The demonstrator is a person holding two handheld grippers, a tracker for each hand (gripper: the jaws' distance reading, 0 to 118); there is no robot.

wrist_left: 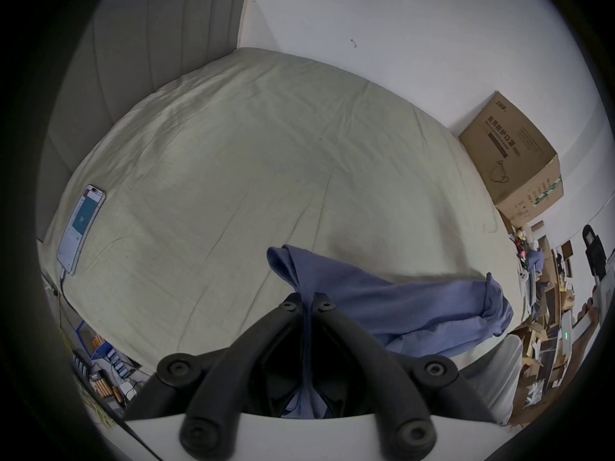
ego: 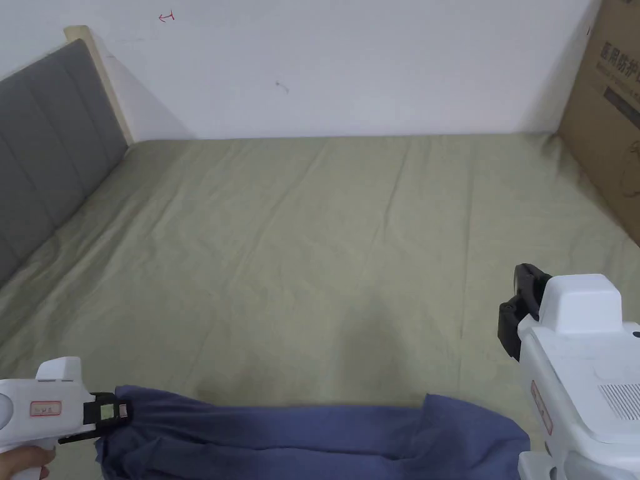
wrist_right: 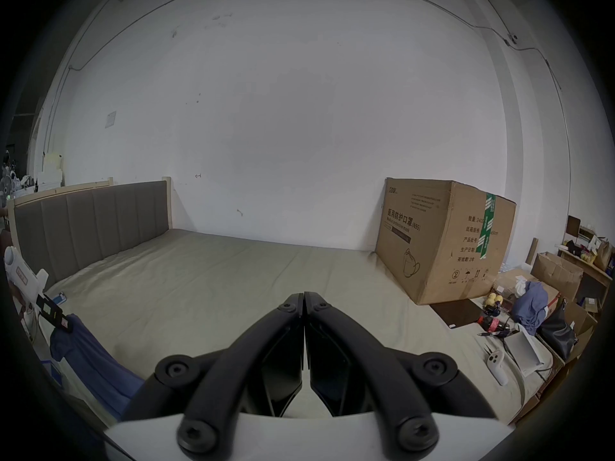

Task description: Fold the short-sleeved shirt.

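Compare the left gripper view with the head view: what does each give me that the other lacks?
Left gripper view alone: a phone lying on the sheet near the headboard, and blue cloth pinched between the left hand-held gripper jaws.

Head view alone: the right hand-held gripper raised above the bed, apart from the shirt.

Both: the blue shirt bunched along the near edge of the bed, the green sheet, the grey headboard, and the cardboard box by the wall.
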